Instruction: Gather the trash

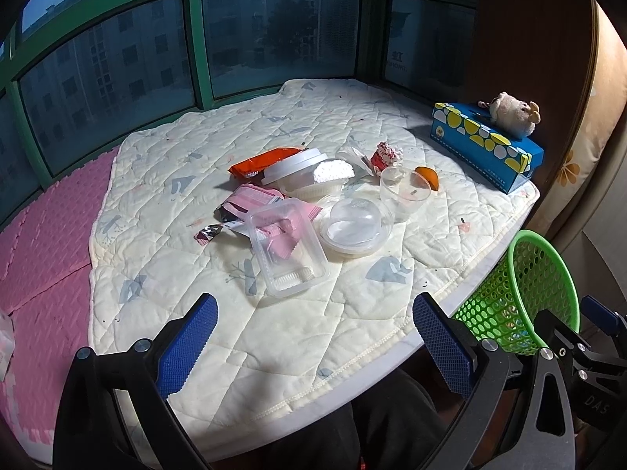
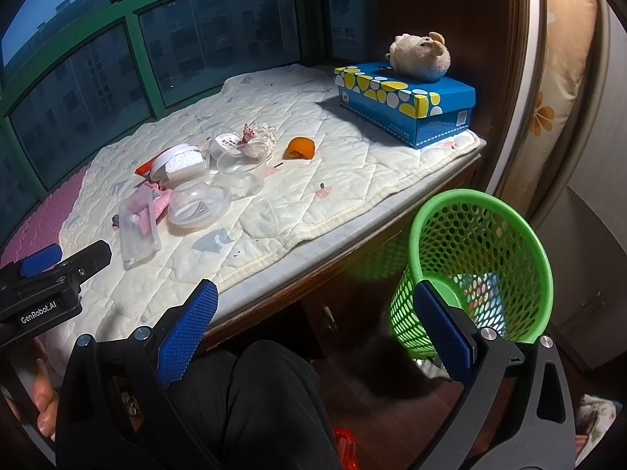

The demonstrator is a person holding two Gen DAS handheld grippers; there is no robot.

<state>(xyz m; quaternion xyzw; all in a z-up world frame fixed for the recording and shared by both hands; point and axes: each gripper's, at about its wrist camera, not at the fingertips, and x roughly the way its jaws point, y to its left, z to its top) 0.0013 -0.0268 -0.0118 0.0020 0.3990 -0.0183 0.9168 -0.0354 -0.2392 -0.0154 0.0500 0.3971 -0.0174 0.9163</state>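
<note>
Both grippers hang empty with jaws spread wide at the quilted pad's (image 1: 298,325) near edge, the left gripper (image 1: 313,337) facing the trash pile with the clear plastic tray (image 1: 288,248) nearest. I'd pinch that tray by one wall, since it looks flimsy, then carry it right to the green basket (image 2: 476,258). Only the right gripper's (image 2: 313,335) view shows the basket's inside and the orange peel (image 2: 299,148) lying apart.

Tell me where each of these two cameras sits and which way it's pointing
Left wrist: on the left gripper, facing the quilted mat and trash pile; dark trouser legs show below.
Right wrist: on the right gripper, off the mat's edge, facing the green basket; knees and a hand show.
Both share the clear tray, tissue box, and basket.
</note>
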